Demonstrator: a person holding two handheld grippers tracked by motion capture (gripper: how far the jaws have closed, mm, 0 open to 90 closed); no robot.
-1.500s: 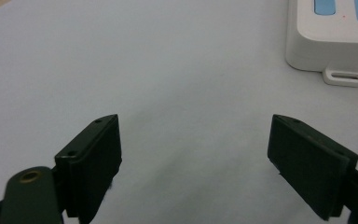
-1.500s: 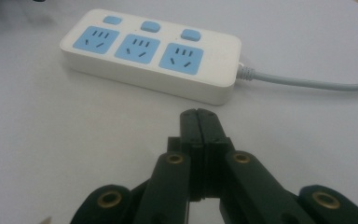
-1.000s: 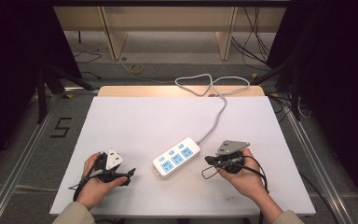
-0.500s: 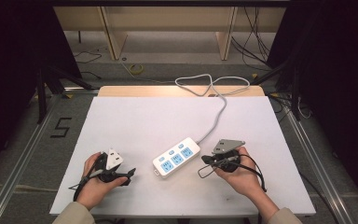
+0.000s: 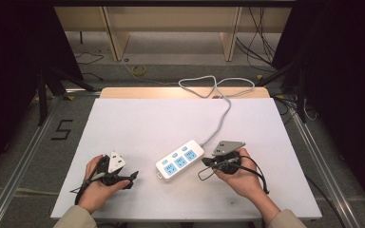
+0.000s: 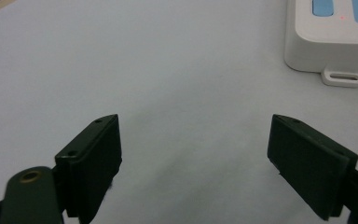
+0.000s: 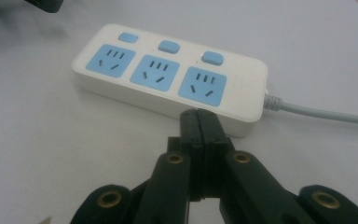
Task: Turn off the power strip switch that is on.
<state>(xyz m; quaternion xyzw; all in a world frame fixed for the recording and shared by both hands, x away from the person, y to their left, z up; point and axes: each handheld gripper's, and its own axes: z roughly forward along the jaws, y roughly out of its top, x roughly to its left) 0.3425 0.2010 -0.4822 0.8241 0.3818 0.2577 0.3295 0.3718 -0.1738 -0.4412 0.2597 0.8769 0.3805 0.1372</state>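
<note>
A white power strip [image 5: 179,160] with three blue sockets and three blue switches lies near the front middle of the white table [image 5: 147,123]. Its grey cord [image 5: 223,111] runs to the far edge and loops there. My left gripper [image 5: 132,176] rests at the front left, jaws wide open on bare table, with the strip's end and its hanging tab [image 6: 343,77] ahead to the right. My right gripper [image 5: 205,163] sits just right of the strip, jaws pressed together with nothing between them, tips close to the strip's side [image 7: 168,70].
The table's far edge shows a wooden strip [image 5: 123,91]. Beyond it stand wooden frames and loose cables on the floor. A floor mark "5" [image 5: 62,129] sits left of the table. Metal rails run along both sides.
The right gripper has edged a little left toward the power strip. The left gripper has stayed where it was.
</note>
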